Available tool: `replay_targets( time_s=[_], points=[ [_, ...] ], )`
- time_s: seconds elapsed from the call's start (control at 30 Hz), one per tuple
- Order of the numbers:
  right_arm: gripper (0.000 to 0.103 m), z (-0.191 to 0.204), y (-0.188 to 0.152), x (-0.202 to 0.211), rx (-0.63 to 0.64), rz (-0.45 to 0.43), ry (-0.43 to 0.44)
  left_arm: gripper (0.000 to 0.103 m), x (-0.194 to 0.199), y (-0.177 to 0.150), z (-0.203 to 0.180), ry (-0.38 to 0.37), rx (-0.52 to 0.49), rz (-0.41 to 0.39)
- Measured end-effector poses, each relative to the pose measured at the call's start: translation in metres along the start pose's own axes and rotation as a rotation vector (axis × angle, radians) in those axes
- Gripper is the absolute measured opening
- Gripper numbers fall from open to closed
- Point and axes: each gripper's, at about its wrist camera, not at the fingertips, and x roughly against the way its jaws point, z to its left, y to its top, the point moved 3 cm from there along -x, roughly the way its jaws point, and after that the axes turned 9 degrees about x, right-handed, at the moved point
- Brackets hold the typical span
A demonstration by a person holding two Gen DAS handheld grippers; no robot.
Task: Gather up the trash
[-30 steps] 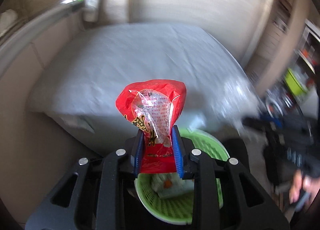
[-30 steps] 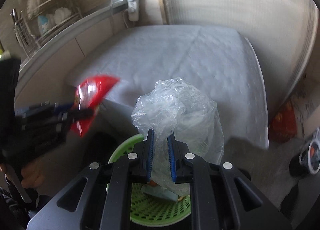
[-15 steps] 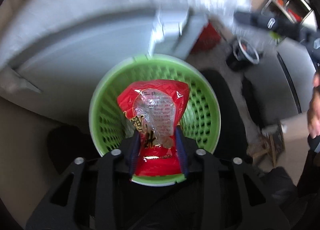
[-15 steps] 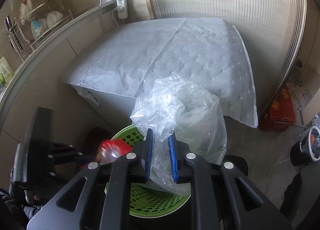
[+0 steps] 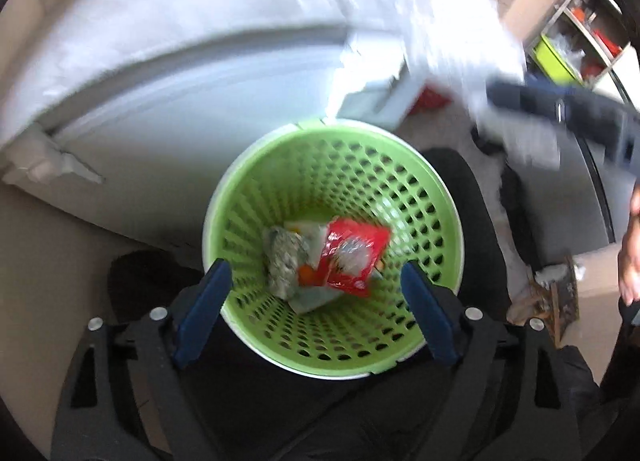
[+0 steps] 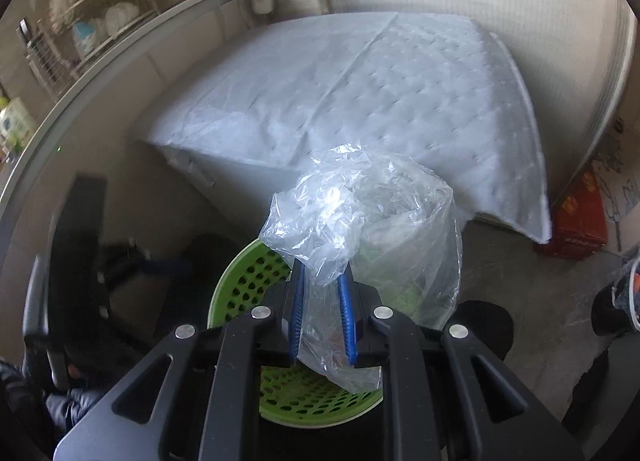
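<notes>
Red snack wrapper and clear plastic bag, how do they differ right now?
The red snack wrapper lies loose inside the green basket; the clear plastic bag is pinched above it by the right gripper. The wrapper is opaque and printed, the bag see-through and crumpled. Both are trash.

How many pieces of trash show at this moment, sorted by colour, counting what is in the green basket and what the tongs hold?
Red: 1, the red wrapper in the green basket.
Grey-green: 1, the crumpled wad.
Pale: 1, the pale packet.
Clear: 1, the clear plastic bag in the right tongs.
Total: 4.
</notes>
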Motion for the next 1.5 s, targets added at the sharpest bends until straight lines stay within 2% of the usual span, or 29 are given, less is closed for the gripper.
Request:
replay_targets(
  time_s=[0.1, 0.23, 0.27, 0.33, 0.37, 0.4, 0.43, 0.63, 0.83, 1.0, 1.17, 1.27, 1.5],
  points=[
    [0.019, 0.011, -0.008, -0.004, 0.044, 0.029, 0.033, 0.091, 0.016, 0.006, 0.016, 0.061, 0.045, -0.077],
    [0.020, 0.024, -0.020, -0.016, 0.080, 0.079, 0.081, 0.091, 0.027, 0.014, 0.035, 0.110, 0.111, -0.125],
    [0.023, 0.027, -0.025, -0.023, 0.088, 0.097, 0.098, 0.091, 0.029, 0.015, 0.041, 0.113, 0.129, -0.129],
    [0.045, 0.031, -0.030, -0.033, 0.091, 0.126, 0.119, 0.091, 0.029, 0.017, 0.046, 0.115, 0.149, -0.127],
    [0.073, 0.033, -0.035, -0.044, 0.087, 0.162, 0.125, 0.091, 0.028, 0.017, 0.049, 0.121, 0.161, -0.124],
    [0.089, 0.035, -0.038, -0.050, 0.091, 0.183, 0.116, 0.091, 0.026, 0.018, 0.051, 0.127, 0.167, -0.122],
    [0.092, 0.036, -0.040, -0.056, 0.100, 0.196, 0.100, 0.091, 0.026, 0.018, 0.052, 0.133, 0.172, -0.119],
    [0.101, 0.029, -0.039, -0.062, 0.082, 0.221, 0.078, 0.091, 0.019, 0.016, 0.053, 0.141, 0.183, -0.106],
    [0.101, 0.019, -0.027, -0.052, 0.036, 0.180, 0.075, 0.091, 0.023, 0.017, 0.055, 0.150, 0.190, -0.122],
    [0.101, 0.012, 0.005, -0.024, 0.043, 0.044, -0.016, 0.091, 0.046, 0.031, 0.058, 0.217, 0.194, -0.217],
    [0.101, 0.003, 0.051, -0.001, 0.045, -0.088, -0.091, 0.094, 0.072, 0.058, 0.061, 0.224, 0.228, -0.323],
    [0.101, -0.005, 0.078, 0.004, 0.022, -0.138, -0.124, 0.095, 0.086, 0.078, 0.064, 0.257, 0.260, -0.393],
    [0.101, -0.022, 0.127, -0.006, 0.000, -0.180, -0.163, 0.095, 0.096, 0.121, 0.080, 0.291, 0.367, -0.427]
  ],
)
